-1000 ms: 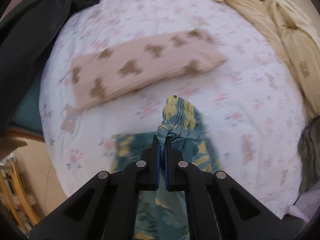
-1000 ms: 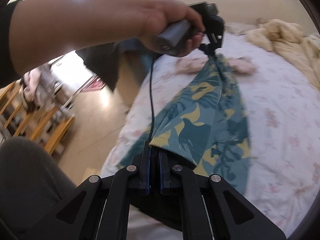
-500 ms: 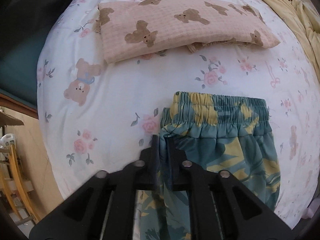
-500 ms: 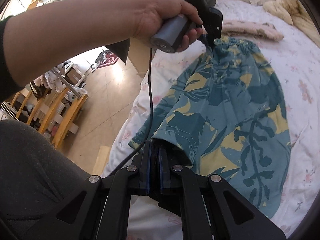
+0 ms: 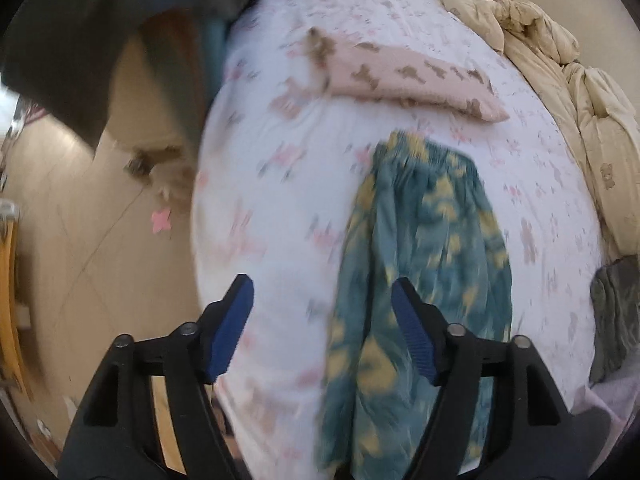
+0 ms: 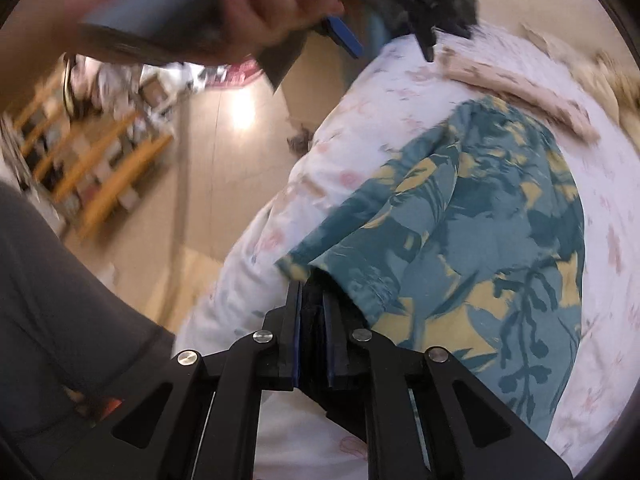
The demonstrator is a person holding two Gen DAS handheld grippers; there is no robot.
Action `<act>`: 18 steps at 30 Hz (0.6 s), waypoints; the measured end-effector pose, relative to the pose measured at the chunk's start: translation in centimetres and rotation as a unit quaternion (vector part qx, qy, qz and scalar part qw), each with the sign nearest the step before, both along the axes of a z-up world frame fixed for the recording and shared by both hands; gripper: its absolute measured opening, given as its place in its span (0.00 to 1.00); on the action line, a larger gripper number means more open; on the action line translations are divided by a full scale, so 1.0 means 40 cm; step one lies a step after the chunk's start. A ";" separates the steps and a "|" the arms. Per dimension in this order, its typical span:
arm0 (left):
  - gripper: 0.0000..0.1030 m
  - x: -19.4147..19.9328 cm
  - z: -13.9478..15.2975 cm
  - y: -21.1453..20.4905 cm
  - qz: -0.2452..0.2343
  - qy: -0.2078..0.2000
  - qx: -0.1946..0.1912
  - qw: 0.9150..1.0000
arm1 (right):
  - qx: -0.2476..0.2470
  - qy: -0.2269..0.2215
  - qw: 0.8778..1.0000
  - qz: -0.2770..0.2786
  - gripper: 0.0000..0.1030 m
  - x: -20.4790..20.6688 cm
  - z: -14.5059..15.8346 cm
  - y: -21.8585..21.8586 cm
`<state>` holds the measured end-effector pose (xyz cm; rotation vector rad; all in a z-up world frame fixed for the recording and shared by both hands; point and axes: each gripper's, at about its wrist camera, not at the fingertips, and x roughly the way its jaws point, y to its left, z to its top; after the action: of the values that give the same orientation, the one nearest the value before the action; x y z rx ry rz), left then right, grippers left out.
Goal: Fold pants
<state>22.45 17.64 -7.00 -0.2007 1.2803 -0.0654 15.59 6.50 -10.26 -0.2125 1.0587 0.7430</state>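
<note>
White bedding printed with pink flowers and small bears covers the bed [image 5: 280, 184], with pale flooring and wooden racks beyond its edge. On this sheet lie the teal and yellow leaf-print pants [image 5: 424, 256], spread lengthwise with the gathered elastic waistband [image 5: 424, 150] at the far end, near a folded pink bear-print garment [image 5: 408, 76] that sits just past it. A rumpled cream comforter [image 5: 552, 52] lies along the far right side of the bed.

Judging by how things lie, the task is at an early stage: the pants look laid out flat and narrow, perhaps already doubled leg over leg, though motion blur keeps me from being sure. The crosswise folds that would bring hem to waistband do not appear to have been made, so most of the folding seems left to do.

In the left wrist view the left gripper [image 5: 322, 332] has its blue-padded fingers [image 5: 230, 328] spread wide, holding nothing; it hangs above the sheet at the left edge of the pants, the right finger over the fabric. In the right wrist view it shows blurred in the person's left hand [image 6: 256, 8]. The right gripper [image 6: 312, 328] has its fingers pressed nearly together on the pants' near hem corner, at the bed's edge.
</note>
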 end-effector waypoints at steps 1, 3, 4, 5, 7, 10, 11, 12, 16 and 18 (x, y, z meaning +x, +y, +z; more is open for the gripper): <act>0.67 -0.014 -0.008 0.012 0.005 0.008 -0.001 1.000 | -0.011 -0.007 1.000 0.014 0.14 -0.012 -0.009 0.016; 0.67 -0.047 -0.027 0.026 0.011 0.022 -0.007 1.000 | -0.016 -0.004 0.999 0.047 0.14 -0.045 -0.024 0.044; 0.67 -0.066 -0.038 0.029 0.010 0.028 -0.005 1.000 | -0.014 0.002 0.997 0.069 0.14 -0.068 -0.029 0.057; 0.67 -0.073 -0.048 0.027 0.003 0.033 0.003 0.999 | -0.014 0.006 0.997 0.082 0.14 -0.085 -0.031 0.063; 0.67 -0.090 -0.056 0.025 -0.004 0.039 0.013 0.999 | -0.012 0.020 0.994 0.105 0.14 -0.123 -0.031 0.063; 0.67 -0.100 -0.082 0.012 -0.001 0.051 -0.006 0.999 | 0.005 0.030 0.995 0.091 0.14 -0.140 -0.011 0.015; 0.67 -0.100 -0.094 0.001 -0.008 0.060 -0.023 0.998 | 0.016 0.039 0.997 0.069 0.14 -0.131 -0.002 -0.023; 0.67 -0.101 -0.102 -0.008 -0.013 0.068 -0.034 0.997 | 0.027 0.050 0.997 0.046 0.14 -0.118 0.004 -0.060; 0.67 -0.104 -0.141 -0.069 -0.048 0.098 -0.050 0.993 | 0.086 0.095 0.988 -0.089 0.36 -0.047 0.028 -0.272; 0.67 -0.111 -0.164 -0.090 -0.056 0.113 -0.040 0.991 | 0.111 0.114 0.973 -0.169 0.75 -0.005 0.028 -0.397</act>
<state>18.02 14.05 -13.55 -0.2102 1.5149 -0.1953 15.37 -9.39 -9.14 0.2461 1.1820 0.5781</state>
